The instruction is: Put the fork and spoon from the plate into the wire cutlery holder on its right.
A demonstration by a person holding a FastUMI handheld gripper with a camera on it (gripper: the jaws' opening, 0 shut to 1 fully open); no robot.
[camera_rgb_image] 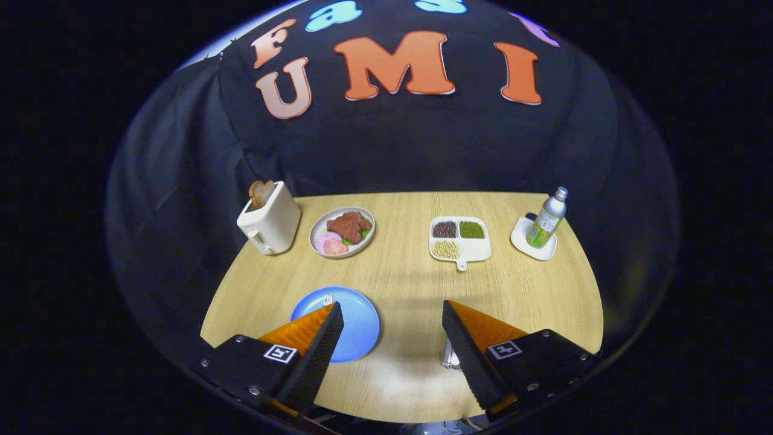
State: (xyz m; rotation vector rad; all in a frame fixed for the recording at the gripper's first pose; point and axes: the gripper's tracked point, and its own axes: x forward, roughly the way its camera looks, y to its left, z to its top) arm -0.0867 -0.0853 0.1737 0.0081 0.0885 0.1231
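Our hand-held gripper hangs spread and empty above the surface, fork tines still on the blue plate, so nothing looks moved yet.

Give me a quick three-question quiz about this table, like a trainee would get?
1. True or false: the gripper is open.
2. What pokes out of the toaster? A bread, B fork, C bottle.
3. The fork tip shows above the left finger, on the blue ____.

Key: 1 true. 2 A. 3 plate.
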